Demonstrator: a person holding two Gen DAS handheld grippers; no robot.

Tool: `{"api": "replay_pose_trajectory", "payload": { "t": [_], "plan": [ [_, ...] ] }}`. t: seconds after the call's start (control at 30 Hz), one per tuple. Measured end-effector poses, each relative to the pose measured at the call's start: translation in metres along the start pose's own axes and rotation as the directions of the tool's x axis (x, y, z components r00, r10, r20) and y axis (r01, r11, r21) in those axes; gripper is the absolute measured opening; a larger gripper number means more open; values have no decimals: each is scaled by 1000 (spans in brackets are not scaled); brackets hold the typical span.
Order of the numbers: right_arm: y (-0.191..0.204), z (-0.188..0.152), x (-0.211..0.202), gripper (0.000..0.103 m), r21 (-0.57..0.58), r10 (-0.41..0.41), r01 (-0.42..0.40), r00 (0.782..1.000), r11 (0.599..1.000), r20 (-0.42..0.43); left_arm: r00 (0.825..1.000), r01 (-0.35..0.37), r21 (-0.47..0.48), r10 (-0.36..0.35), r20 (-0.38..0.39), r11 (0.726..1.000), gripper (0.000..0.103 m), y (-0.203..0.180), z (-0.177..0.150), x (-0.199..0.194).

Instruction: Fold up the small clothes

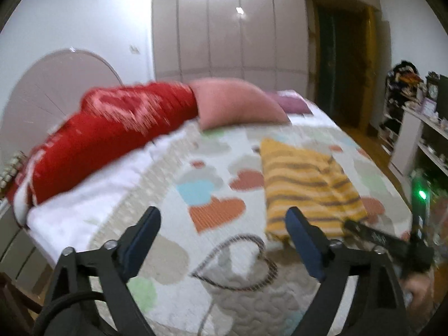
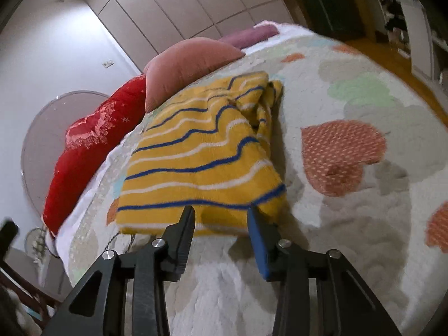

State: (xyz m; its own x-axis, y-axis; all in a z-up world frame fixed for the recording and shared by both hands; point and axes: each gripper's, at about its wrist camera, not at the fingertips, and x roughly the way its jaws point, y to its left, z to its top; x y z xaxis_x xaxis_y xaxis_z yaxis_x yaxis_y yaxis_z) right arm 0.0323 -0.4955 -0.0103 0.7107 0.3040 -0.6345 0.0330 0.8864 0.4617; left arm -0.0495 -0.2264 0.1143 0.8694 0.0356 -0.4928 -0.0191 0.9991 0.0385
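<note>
While the yellow striped garment lies partly folded on the bed, its near hem sits just ahead of the right tool, whose fingers stand apart, holding nothing, at that edge. The garment's long axis runs from near to far, toward the pink pillow. The left tool, spread wide and empty, is to the garment's left, over the quilt, so the right is nearer. No containers are in view.

Both wrist views face headboard; right nearer; share yellow garment.
</note>
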Motion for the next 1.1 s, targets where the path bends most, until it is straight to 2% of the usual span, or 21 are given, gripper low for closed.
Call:
{"api": "replay_pose_trajectory", "payload": {
  "t": [0.07,0.2,0.3,0.4,0.47,0.67,1.1],
  "plan": [
    [8,-6,-17,54,-29,-54,56,997,998,50,999,-21,-12,21,33,1000,97,1,5,-6],
    [12,-21,-44,56,-17,-62,64,993,998,100,998,-64,-8,65,22,998,98,-3,5,-12],
    [19,-31,-54,58,-20,-77,80,990,997,114,999,-16,-10,15,-31,1000,100,-5,1,-5],
    [27,-37,-58,64,-39,-105,110,988,993,114,995,-14,12,16,-97,1000,100,-12,-6,2],
    [30,-41,-60,68,-60,-127,135,985,989,116,989,-22,34,26,-144,999,100,-18,-13,8],
    [22,-45,-64,68,-46,-162,168,980,985,116,962,67,47,-51,-269,997,100,-35,-34,21],
    [23,-51,-70,72,-47,-208,215,970,976,123,946,93,86,-61,-317,992,100,-51,-47,25]
  ]
}}
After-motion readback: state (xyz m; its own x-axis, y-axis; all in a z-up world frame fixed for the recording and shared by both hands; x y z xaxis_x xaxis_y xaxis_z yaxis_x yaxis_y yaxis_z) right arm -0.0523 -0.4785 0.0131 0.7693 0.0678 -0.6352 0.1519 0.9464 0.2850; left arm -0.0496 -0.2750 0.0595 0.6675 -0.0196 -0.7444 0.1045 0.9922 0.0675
